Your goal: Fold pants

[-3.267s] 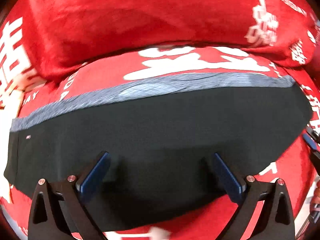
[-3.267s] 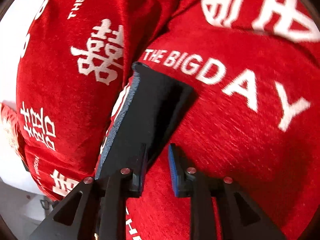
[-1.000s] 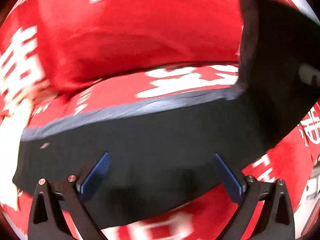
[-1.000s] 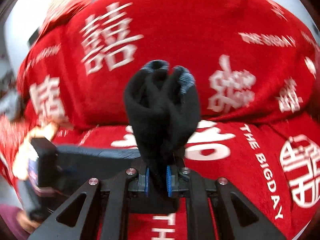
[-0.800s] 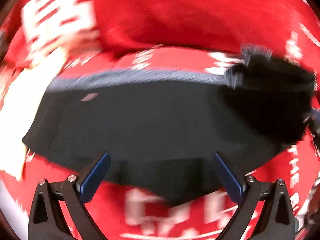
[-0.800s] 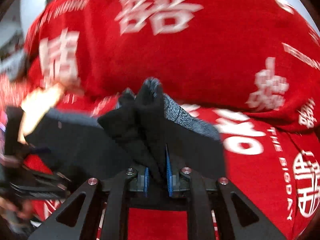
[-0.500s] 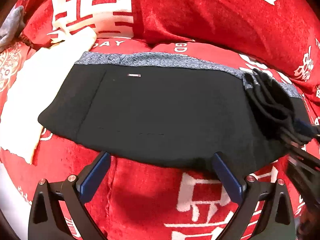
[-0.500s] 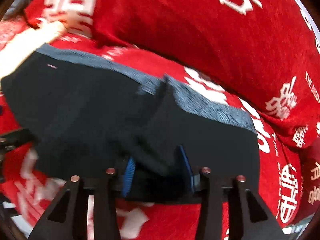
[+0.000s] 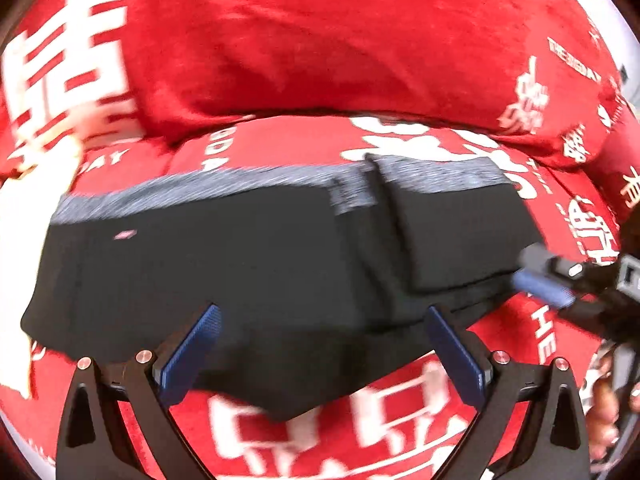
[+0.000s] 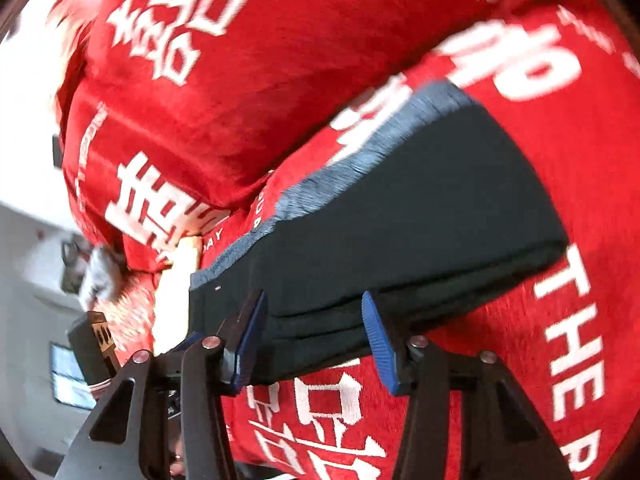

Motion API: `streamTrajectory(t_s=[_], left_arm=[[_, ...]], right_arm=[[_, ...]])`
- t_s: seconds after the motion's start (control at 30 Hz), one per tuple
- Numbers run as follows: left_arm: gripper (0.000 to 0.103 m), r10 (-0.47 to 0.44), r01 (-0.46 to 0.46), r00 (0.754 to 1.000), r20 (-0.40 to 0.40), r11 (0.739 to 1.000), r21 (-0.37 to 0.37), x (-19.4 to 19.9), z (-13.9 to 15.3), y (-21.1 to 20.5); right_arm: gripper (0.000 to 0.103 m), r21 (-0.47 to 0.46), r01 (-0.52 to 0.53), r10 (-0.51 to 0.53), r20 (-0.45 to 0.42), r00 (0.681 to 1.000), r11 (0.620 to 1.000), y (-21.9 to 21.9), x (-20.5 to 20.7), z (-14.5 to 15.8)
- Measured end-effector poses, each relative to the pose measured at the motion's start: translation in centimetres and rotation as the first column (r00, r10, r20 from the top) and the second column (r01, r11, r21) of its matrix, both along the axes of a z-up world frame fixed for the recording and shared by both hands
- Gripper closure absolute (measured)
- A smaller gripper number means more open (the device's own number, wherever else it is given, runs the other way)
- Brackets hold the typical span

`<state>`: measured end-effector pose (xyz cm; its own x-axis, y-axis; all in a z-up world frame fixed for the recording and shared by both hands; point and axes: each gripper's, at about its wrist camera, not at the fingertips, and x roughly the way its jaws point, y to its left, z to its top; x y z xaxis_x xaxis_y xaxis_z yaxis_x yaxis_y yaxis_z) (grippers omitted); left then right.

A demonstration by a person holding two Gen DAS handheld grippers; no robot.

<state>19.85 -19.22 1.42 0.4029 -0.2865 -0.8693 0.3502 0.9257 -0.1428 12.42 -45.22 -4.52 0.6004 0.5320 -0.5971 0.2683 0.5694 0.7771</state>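
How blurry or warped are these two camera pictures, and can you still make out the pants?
Left wrist view: motion blur smears the white lettering on the red cover and the pants waistband; fisheye bends the edges. Right wrist view: strongly tilted, lettering streaked, left background washed out; the pants and the open right gripper stay fairly sharp.

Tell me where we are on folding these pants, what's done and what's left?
Done: the pants' right end is folded over, a flap lying on top with both grey waistband strips lined up. In hand: nothing; left gripper and right gripper both hover with jaws open. Left: probably folding the left end over and smoothing the stack on the red cover.
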Motion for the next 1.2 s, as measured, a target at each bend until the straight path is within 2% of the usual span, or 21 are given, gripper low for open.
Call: streamTrajectory(t_s=[0.07, 0.1, 0.13, 0.2, 0.3, 0.37, 0.43, 0.5, 0.53, 0.57, 0.63, 0.7, 0.8, 0.9, 0.97, 1.03, 1.1, 1.17, 1.2], left_arm=[[0.004, -0.022, 0.022, 1.0, -0.005, 1.0, -0.012, 0.5, 0.2, -1.6], [0.013, -0.032, 0.032, 0.999, -0.007, 0.999, -0.016, 0.9, 0.2, -2.3], [0.016, -0.042, 0.042, 0.999, -0.015, 0.999, -0.006, 1.4, 0.0, -3.0], [0.017, -0.061, 0.062, 0.998, -0.033, 0.998, 0.008, 2.2, -0.7, -4.1], [0.038, -0.1, 0.1, 0.991, -0.091, 0.995, -0.001, 3.1, -2.1, -5.4], [0.041, -0.113, 0.112, 0.987, -0.118, 0.994, -0.012, 3.2, -2.8, -5.8], [0.055, -0.132, 0.13, 0.982, -0.135, 0.991, -0.022, 3.3, -3.3, -6.4], [0.065, -0.15, 0.146, 0.976, -0.156, 0.989, -0.036, 3.3, -3.7, -6.9], [0.065, -0.148, 0.144, 0.976, -0.157, 0.989, -0.037, 3.3, -3.6, -7.0], [0.065, -0.145, 0.142, 0.978, -0.151, 0.989, -0.033, 3.1, -3.4, -6.9], [0.065, -0.149, 0.146, 0.98, -0.131, 0.989, -0.033, 2.3, -2.4, -6.7], [0.065, -0.165, 0.163, 0.982, -0.087, 0.986, -0.037, 1.2, -1.3, -6.0], [0.065, -0.144, 0.144, 0.989, -0.028, 0.99, 0.001, 0.2, -1.0, -5.0], [0.064, -0.097, 0.099, 0.991, -0.092, 0.995, 0.02, 1.0, -3.2, -4.7], [0.058, -0.063, 0.063, 0.993, -0.096, 0.998, -0.001, 1.2, -3.5, -4.2], [0.041, -0.032, 0.034, 0.996, -0.084, 0.999, 0.021, 1.4, -3.0, -3.8], [0.039, -0.033, 0.035, 0.997, -0.063, 0.999, 0.035, 1.4, -2.3, -3.6], [0.039, -0.036, 0.038, 0.999, -0.041, 0.998, 0.05, 1.5, -1.5, -3.4], [0.039, -0.031, 0.033, 0.999, -0.026, 0.998, 0.059, 1.6, -1.0, -3.3]], right_arm=[[0.051, 0.054, 0.014, -0.013, -0.021, 1.0, 0.998, -0.6, 0.0, -1.1], [0.051, 0.063, 0.017, -0.015, -0.034, 0.999, 0.998, -0.7, 0.0, -1.5], [0.051, 0.074, 0.02, -0.017, -0.037, 0.999, 0.997, -0.9, -0.1, -1.8], [0.051, 0.101, 0.03, -0.027, -0.03, 0.999, 0.994, -1.2, -0.1, -2.2], [0.051, 0.103, 0.059, -0.059, -0.009, 0.998, 0.993, -1.7, 0.0, -2.4], [0.051, 0.115, 0.074, -0.073, -0.014, 0.997, 0.991, -2.0, 0.3, -2.7], [0.052, 0.14, 0.097, -0.091, -0.046, 0.995, 0.985, -2.3, 0.8, -3.7], [0.064, 0.183, 0.126, -0.116, -0.067, 0.991, 0.975, -2.4, 1.2, -4.6], [0.096, 0.212, 0.143, -0.128, -0.083, 0.988, 0.967, -2.5, 1.5, -5.3], [0.098, 0.239, 0.161, -0.142, -0.095, 0.985, 0.958, -2.8, 1.5, -5.8], [0.099, 0.301, 0.167, -0.152, -0.073, 0.986, 0.939, -2.9, 1.2, -5.7], [0.099, 0.282, 0.128, -0.124, -0.034, 0.992, 0.951, -2.6, 0.7, -4.4], [0.099, 0.249, 0.076, -0.07, -0.034, 0.997, 0.966, -1.9, 0.1, -3.6], [0.099, 0.185, 0.081, -0.066, -0.09, 0.994, 0.979, -1.2, 0.7, -5.4], [0.099, 0.166, 0.084, -0.067, -0.104, 0.992, 0.983, -1.0, 1.2, -6.2], [0.098, 0.124, 0.06, -0.046, -0.11, 0.993, 0.99, -0.8, 1.5, -5.4], [0.093, 0.055, -0.019, 0.024, -0.101, 0.995, 0.998, -0.5, 1.8, -3.8], [0.078, 0.024, -0.103, 0.104, -0.082, 0.991, 0.994, -0.2, 1.6, -2.2], [0.075, 0.021, -0.135, 0.136, -0.06, 0.989, 0.991, -0.3, 1.2, -1.3]])
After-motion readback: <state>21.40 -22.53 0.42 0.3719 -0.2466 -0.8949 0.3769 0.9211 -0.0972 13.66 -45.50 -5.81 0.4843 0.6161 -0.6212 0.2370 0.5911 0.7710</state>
